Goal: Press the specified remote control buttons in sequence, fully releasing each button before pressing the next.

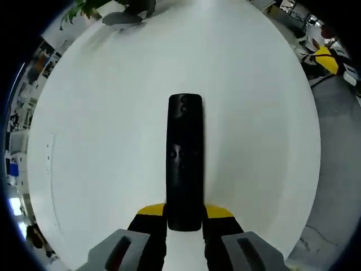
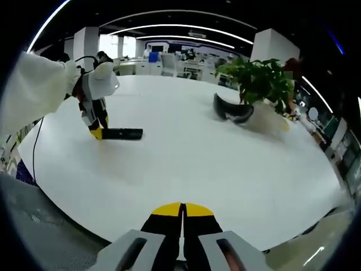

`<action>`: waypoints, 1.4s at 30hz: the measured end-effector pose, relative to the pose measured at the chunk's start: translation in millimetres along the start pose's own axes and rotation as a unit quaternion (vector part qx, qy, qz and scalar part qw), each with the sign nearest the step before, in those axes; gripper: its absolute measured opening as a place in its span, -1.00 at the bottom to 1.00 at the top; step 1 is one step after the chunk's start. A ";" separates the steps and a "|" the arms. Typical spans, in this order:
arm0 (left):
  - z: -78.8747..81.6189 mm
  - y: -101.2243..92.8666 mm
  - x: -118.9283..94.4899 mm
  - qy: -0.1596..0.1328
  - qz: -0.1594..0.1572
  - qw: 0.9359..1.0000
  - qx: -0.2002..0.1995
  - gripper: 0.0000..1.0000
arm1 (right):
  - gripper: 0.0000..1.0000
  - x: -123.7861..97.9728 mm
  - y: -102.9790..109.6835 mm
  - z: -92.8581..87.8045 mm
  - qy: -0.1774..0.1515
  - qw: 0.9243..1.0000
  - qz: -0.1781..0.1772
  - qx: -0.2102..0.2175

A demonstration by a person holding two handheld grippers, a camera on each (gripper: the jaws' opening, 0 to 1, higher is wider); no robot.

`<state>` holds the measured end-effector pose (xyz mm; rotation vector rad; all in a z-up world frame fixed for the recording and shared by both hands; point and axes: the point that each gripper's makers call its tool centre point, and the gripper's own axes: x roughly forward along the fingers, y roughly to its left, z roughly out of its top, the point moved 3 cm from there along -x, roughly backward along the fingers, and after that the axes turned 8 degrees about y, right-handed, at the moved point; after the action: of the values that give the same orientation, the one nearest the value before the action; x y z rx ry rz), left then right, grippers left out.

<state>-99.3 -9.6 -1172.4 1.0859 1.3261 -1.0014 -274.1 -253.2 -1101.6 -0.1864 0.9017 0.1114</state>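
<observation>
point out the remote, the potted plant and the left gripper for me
remote (image 1: 184, 164), left gripper view, middle of its black body
potted plant (image 2: 260, 79), right gripper view, on the green leaves
left gripper (image 2: 97, 132), right gripper view, yellow tips of its fingers at the remote's end

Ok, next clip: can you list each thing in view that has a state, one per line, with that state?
remote control: lying flat on the white table, buttons up, near end clamped between the left tool's jaws.
left tool: shut on the remote control, held by a white-gloved hand.
right tool: shut, holding nothing, jaws meeting above the table's near edge.
potted plant: upright on the table's far side.
dark headset-like object: resting on the table beside the plant.
</observation>
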 end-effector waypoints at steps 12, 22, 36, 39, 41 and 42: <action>-2.3 -30.3 -1.0 -0.009 0.002 1.000 0.000 -0.54 | -1.00 0.2 6.1 -0.8 0.006 1.000 0.014 -0.011; -0.9 -50.7 -2.1 -0.013 0.003 1.000 0.004 -0.54 | -1.00 -7.3 8.6 3.7 -0.006 0.998 0.045 0.033; -0.7 -81.8 -3.9 -0.018 0.001 1.000 -0.006 -0.54 | -1.00 -10.8 24.9 6.2 0.000 0.997 0.081 0.019; -2.0 -89.4 -4.0 -0.040 0.000 0.999 -0.013 -0.54 | -1.00 -10.0 30.2 6.2 0.004 0.996 0.086 0.000; -2.7 -92.2 -4.4 -0.051 -0.001 0.999 -0.018 -0.54 | -1.00 -9.3 32.7 6.8 0.008 0.996 0.091 -0.008; -3.1 -93.9 -4.5 -0.053 -0.001 0.998 -0.017 -0.54 | -1.00 -8.5 34.1 7.7 0.009 0.995 0.094 -0.015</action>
<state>-191.6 -27.7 -1170.4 0.9928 1.2544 -1.0197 -279.4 -218.3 -1094.1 -0.1295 0.9356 0.2986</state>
